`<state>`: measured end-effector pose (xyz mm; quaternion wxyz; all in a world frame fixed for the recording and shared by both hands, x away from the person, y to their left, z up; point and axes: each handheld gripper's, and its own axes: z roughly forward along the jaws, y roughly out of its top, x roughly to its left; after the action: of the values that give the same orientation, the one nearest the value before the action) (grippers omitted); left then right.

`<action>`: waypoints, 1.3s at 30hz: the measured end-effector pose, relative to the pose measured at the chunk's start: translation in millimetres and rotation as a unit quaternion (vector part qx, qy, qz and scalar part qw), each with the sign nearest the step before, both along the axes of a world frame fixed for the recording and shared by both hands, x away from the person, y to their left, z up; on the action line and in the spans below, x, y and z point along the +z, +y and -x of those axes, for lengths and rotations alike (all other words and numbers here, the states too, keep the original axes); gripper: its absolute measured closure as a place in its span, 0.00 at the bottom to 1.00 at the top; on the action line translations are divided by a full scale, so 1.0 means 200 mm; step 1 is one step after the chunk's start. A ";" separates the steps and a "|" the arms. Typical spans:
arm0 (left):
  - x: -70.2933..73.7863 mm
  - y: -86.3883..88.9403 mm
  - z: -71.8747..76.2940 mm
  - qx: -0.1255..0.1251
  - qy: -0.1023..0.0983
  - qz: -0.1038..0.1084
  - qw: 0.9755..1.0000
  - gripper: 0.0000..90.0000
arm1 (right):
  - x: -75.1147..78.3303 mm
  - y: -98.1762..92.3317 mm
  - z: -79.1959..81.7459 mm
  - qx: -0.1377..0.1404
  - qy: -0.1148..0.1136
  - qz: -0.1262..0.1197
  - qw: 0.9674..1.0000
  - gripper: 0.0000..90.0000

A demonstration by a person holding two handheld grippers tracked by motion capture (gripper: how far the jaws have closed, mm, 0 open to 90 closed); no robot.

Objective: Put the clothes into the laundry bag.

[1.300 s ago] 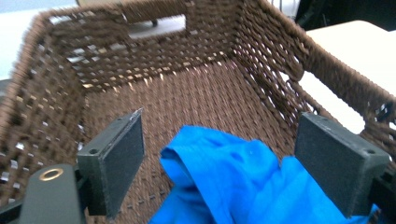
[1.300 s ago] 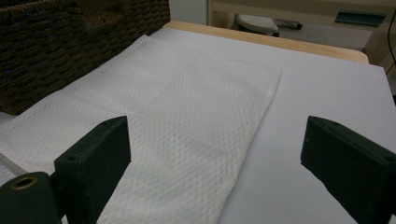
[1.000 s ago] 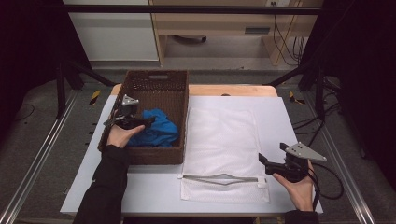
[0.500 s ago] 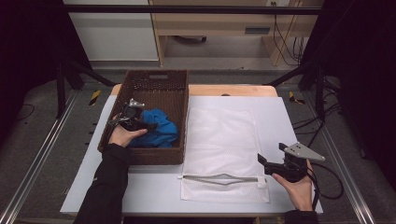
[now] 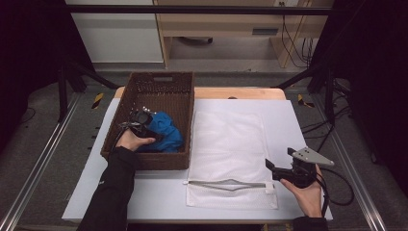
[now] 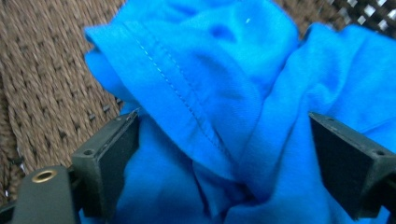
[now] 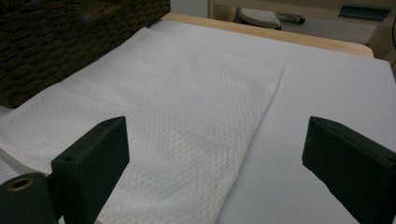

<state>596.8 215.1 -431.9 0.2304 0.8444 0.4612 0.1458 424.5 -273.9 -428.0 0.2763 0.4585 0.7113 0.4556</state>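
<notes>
High view showed the blue garment [image 5: 165, 132] lying crumpled inside the brown wicker basket [image 5: 144, 161] at the left of the table [image 5: 298, 120], with the left claw [image 5: 140, 120] lowered onto it. In the left gripper view the jaws stood wide apart, bunched cloth [image 6: 210, 93] between them but not clamped, so the grab was not yet made. The white mesh laundry bag [image 5: 230, 144] lay flat just beside the basket, its zipped mouth [image 5: 226, 184] gaping slightly toward the person. The right claw [image 5: 270, 166] hovered near that mouth's right end, jaws likewise spread and holding nothing. By my judgement the work was at an early stage: gripping the cloth, lifting it out, bagging it and closing the zip all remained.
</notes>
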 end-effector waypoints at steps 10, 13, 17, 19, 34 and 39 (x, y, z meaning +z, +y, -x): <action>0.00 0.00 0.00 -0.011 0.031 0.004 0.999 0.59 | 0.00 0.00 0.00 -0.002 -0.001 -0.001 1.000 0.09; 0.01 0.00 0.00 -0.014 0.044 0.010 0.999 0.74 | 0.00 0.00 0.00 -0.002 0.000 0.000 1.000 0.09; 0.01 0.01 0.00 -0.013 0.051 0.015 0.999 0.80 | 0.01 -0.01 0.01 -0.002 -0.001 0.000 1.000 0.09; 0.02 0.00 0.01 -0.017 0.047 0.014 0.999 0.82 | 0.01 -0.01 0.01 -0.003 -0.001 -0.002 1.000 0.09; 0.14 0.06 0.08 -0.004 -0.069 0.083 0.994 0.83 | 0.00 -0.01 0.00 -0.004 -0.002 0.000 1.000 0.09; 0.18 0.08 0.11 0.015 -0.110 0.109 0.988 0.83 | 0.00 -0.01 0.01 -0.004 -0.003 -0.001 1.000 0.09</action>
<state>575.7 230.4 -396.8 0.3680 0.7862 0.4585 0.1903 423.2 -276.0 -427.2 0.2802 0.4599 0.7082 0.4565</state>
